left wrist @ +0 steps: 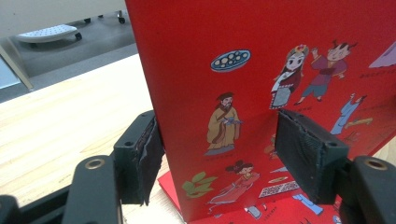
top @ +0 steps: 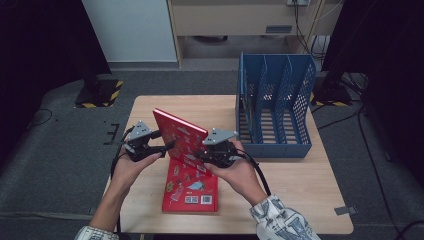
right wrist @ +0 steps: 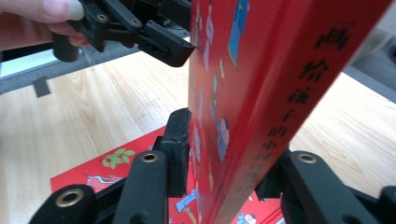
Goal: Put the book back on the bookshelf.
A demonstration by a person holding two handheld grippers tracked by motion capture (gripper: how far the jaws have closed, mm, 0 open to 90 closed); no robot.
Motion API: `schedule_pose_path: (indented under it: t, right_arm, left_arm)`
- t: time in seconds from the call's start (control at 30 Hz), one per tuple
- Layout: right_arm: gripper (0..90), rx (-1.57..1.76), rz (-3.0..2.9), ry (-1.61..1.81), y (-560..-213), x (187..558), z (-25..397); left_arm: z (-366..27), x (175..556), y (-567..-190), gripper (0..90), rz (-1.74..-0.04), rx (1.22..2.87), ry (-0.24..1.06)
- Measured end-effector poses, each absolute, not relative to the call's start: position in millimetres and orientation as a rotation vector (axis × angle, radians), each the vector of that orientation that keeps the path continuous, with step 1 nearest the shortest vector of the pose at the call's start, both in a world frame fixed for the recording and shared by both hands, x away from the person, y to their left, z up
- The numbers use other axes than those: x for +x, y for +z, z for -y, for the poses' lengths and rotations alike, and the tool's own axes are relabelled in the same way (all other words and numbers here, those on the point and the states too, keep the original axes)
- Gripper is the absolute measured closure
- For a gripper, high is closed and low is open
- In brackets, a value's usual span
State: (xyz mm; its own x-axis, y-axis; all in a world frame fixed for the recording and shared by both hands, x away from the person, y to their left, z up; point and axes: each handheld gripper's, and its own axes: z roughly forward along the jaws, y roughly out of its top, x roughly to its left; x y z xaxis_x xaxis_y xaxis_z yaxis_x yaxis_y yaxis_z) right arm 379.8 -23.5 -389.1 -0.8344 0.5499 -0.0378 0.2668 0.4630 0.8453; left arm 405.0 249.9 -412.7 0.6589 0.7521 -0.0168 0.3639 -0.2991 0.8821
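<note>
A red picture book is stood on edge between two grippers, above a second book lying flat.

The right gripper (top: 209, 154) is clamped across the spine edge of the upright red book (top: 181, 134), apparently to carry its weight and keep it vertical. The left gripper (top: 166, 147) has its jaws spread either side of the book's free edge, one pad behind the cover and one in front, neither clearly pressing, so it looks like a steadying guard. Below, toward 6 o'clock, lies the flat red book (top: 192, 190) on the wooden table (top: 295, 195). At 2 o'clock stands the blue file rack (top: 275, 105), slots empty. Nothing stands between book and rack.
</note>
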Motion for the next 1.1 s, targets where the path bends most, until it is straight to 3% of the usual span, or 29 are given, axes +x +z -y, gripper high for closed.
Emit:
schedule_pose_path:
  t: [0.3,0.7,0.87,1.1]
  right_arm:
    - [57.4,0.671,-2.424,1.322,-389.3,375.8,19.7]
    - [62.4,0.642,-2.405,1.366,-381.0,380.8,18.7]
    - [56.1,0.623,-2.399,1.397,-376.0,381.9,16.4]
    - [40.2,0.632,-2.393,1.399,-372.6,385.7,13.2]
  left_arm:
    - [-251.6,402.5,-413.2,32.2,-0.879,1.905,0.496]
    - [-250.9,401.2,-412.9,32.0,-0.888,1.906,0.499]
    - [-250.2,401.3,-413.1,32.0,-0.887,1.908,0.502]
    - [-250.2,401.3,-413.0,32.1,-0.888,1.908,0.501]
